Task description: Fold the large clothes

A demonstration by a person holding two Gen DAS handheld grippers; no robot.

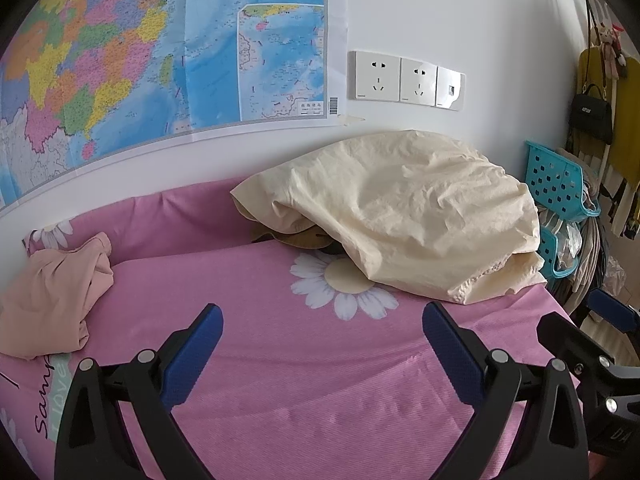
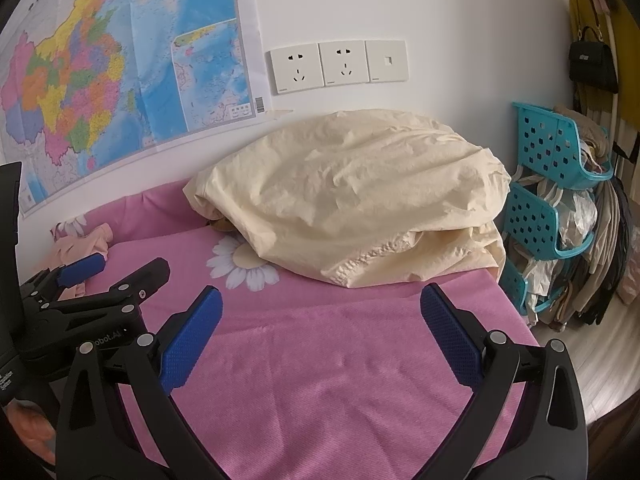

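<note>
A crumpled peach-pink garment (image 1: 48,292) lies at the left side of the pink daisy-print bed (image 1: 304,392), against the wall; it shows small in the right wrist view (image 2: 86,242). My left gripper (image 1: 322,332) is open and empty above the bed, right of the garment; it also shows in the right wrist view (image 2: 116,268). My right gripper (image 2: 320,318) is open and empty over the bed (image 2: 340,380), and its fingertips (image 1: 612,308) show at the right edge of the left wrist view.
A cream pillow (image 1: 404,216) lies at the head of the bed by the wall, also in the right wrist view (image 2: 352,200). A map (image 1: 160,52) and wall sockets (image 1: 408,80) are above. Teal baskets (image 2: 548,184) and hanging clothes stand right of the bed.
</note>
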